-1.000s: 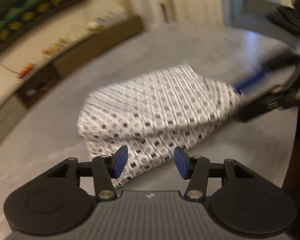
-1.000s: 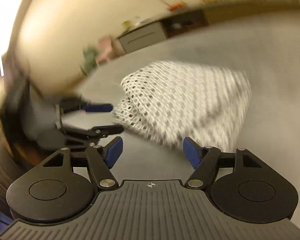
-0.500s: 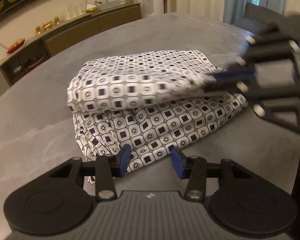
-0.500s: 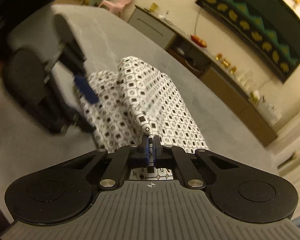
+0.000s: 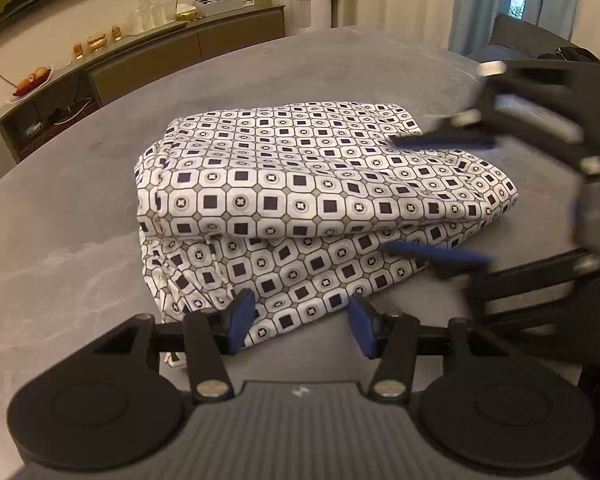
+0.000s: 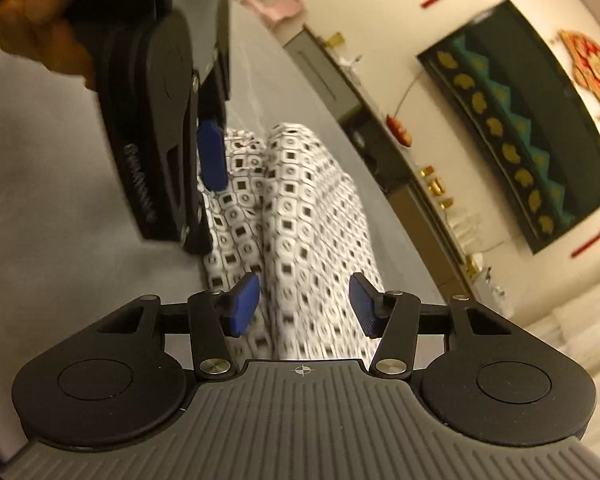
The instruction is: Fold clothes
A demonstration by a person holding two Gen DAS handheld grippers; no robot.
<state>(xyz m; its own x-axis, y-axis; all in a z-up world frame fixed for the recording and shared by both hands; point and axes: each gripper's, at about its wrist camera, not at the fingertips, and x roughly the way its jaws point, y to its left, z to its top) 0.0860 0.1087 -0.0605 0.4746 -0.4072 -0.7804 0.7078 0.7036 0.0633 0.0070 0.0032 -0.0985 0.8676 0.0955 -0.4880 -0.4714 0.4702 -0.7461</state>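
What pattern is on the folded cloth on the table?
White cloth with dark squares and small circles in octagonal tiles; clearest in the left wrist view.

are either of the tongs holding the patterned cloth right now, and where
Nothing is held. Both the left tongs and right tongs are opening, pads off the folded cloth.

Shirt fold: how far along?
Done: the patterned shirt lies doubled over itself in stacked layers on the grey table. In hand: nothing gripped. The right claw is opening astride the folded edge, pads off the cloth; the left claw is also opening, over the near hem. Left: probably squaring the loose lower layer that sticks out in front, perhaps one more fold.
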